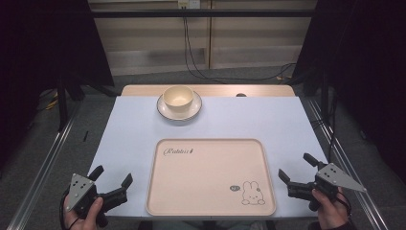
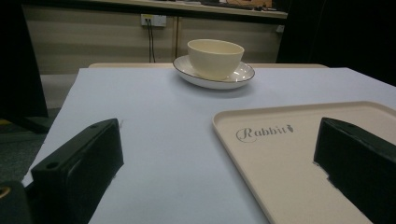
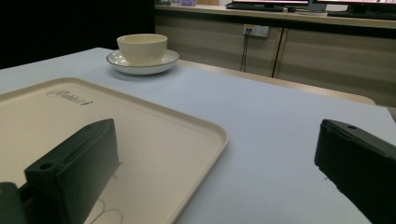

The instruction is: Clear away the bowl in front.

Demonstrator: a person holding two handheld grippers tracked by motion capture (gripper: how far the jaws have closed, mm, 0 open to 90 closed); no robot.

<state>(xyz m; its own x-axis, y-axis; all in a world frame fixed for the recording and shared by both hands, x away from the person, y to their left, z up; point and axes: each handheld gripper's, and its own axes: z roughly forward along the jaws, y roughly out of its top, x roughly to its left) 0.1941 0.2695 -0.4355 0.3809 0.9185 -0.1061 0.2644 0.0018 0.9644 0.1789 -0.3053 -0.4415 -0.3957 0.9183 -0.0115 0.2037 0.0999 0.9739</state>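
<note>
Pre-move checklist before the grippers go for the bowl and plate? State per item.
1. Left gripper jaws open, nothing between them: ok.
2. Right gripper jaws open, nothing between them: ok.
3. Bowl upright, sitting on the plate at the far side of the table: ok.
4. Bowl contents: looks empty in the high view; the gripper views do not show its bottom: cannot tell for certain.
5. Tray bare, flat on the table between the two grippers: ok.
6. Path from each gripper to the plate over the table: nothing stands in the way: ok.
</note>
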